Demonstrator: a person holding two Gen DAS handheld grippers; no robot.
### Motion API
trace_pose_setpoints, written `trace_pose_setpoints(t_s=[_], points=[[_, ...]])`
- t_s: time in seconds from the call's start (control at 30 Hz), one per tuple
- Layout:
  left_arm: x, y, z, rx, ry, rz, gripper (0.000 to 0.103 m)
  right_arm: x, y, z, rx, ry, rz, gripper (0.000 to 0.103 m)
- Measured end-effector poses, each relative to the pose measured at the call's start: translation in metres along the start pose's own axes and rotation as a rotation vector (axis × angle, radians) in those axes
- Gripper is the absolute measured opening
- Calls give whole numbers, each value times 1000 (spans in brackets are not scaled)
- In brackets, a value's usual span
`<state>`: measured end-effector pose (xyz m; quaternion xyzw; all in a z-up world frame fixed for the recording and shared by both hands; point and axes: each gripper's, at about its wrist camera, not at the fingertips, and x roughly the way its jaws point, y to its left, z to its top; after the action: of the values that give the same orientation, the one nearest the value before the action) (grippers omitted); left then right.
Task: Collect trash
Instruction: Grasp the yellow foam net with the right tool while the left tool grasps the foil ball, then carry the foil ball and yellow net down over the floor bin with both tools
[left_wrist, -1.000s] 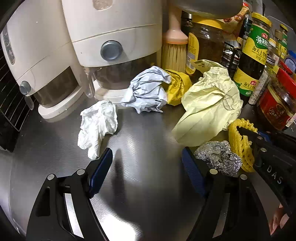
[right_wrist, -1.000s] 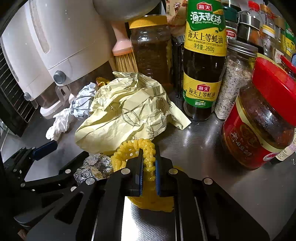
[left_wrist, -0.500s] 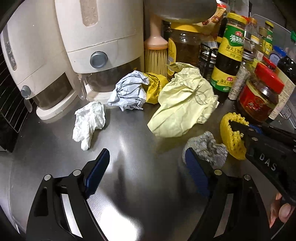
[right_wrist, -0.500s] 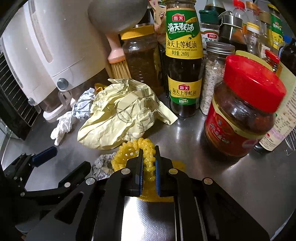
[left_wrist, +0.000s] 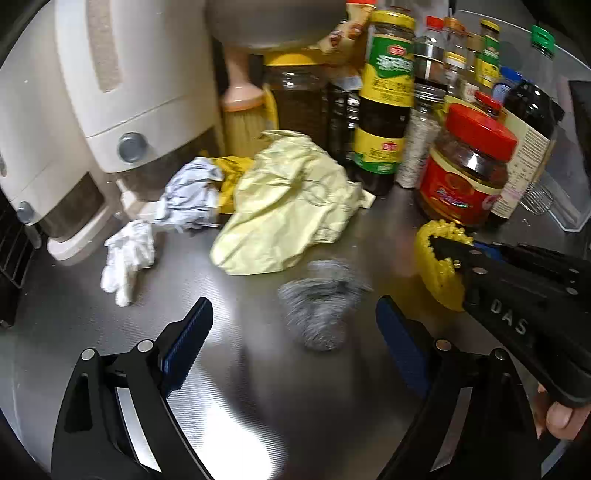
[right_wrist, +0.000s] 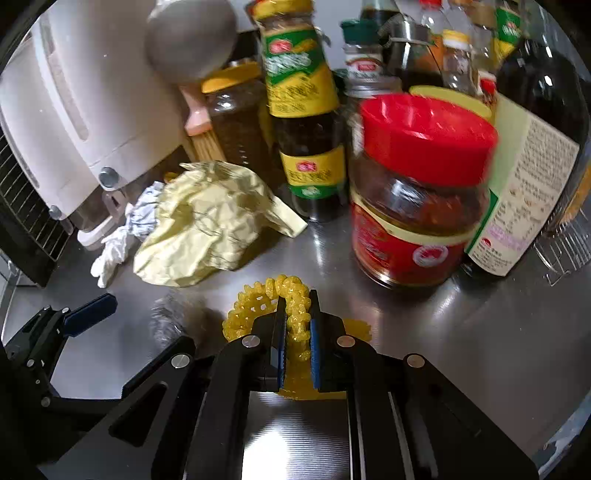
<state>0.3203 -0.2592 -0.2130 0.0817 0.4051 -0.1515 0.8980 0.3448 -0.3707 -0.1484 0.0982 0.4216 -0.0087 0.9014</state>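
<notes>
My right gripper is shut on a yellow foam net sleeve, held just above the steel counter; it also shows in the left wrist view. My left gripper is open and empty, with a blurred crumpled foil ball lying between and just beyond its fingertips. Farther back lie a crumpled pale yellow paper, a grey-white paper wad, a dark yellow wrapper and a white tissue. The yellow paper also shows in the right wrist view.
Two white dispensers stand at the back left. Sauce bottles, a red-lidded jar, a brush and several condiment bottles crowd the back right. A black wire rack is at the left edge.
Both grippers have drawn back and to the right. The right one carries the yellow net away from the paper pile. The foil ball now sits between my left fingertips.
</notes>
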Motion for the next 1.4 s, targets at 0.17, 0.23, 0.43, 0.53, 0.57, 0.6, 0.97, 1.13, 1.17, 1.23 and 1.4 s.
trace_pose_setpoints(t_s=[0.17, 0.23, 0.43, 0.53, 0.57, 0.6, 0.97, 1.13, 1.17, 1.23, 1.4], points=[[13, -4, 4, 6, 12, -4, 75, 3, -3, -1, -7, 5, 3, 11], [19, -3, 6, -5, 26, -17, 57, 3, -2, -1, -15, 6, 1, 11], [20, 2, 6, -3, 39, -20, 39, 8, 8, 0, -24, 12, 0, 11], [11, 9, 1, -17, 34, 3, 39, 3, 15, -3, -30, 10, 9, 11], [8, 11, -1, -21, 35, 8, 38, 1, 17, -5, -33, 9, 11, 11], [2, 14, -5, -23, 35, 17, 38, -3, 22, -7, -37, 8, 15, 11], [-72, 44, -56, -77, 17, 74, 38, -52, 68, -49, -70, -6, 75, 11], [-104, 53, -92, -106, 15, 96, 38, -79, 84, -78, -89, -10, 91, 11], [-111, 53, -101, -109, 13, 99, 38, -85, 87, -87, -92, -9, 97, 11], [-121, 52, -114, -112, 11, 104, 38, -92, 89, -101, -93, -2, 111, 11], [-142, 52, -154, -133, 8, 118, 39, -99, 96, -141, -98, 29, 142, 11]])
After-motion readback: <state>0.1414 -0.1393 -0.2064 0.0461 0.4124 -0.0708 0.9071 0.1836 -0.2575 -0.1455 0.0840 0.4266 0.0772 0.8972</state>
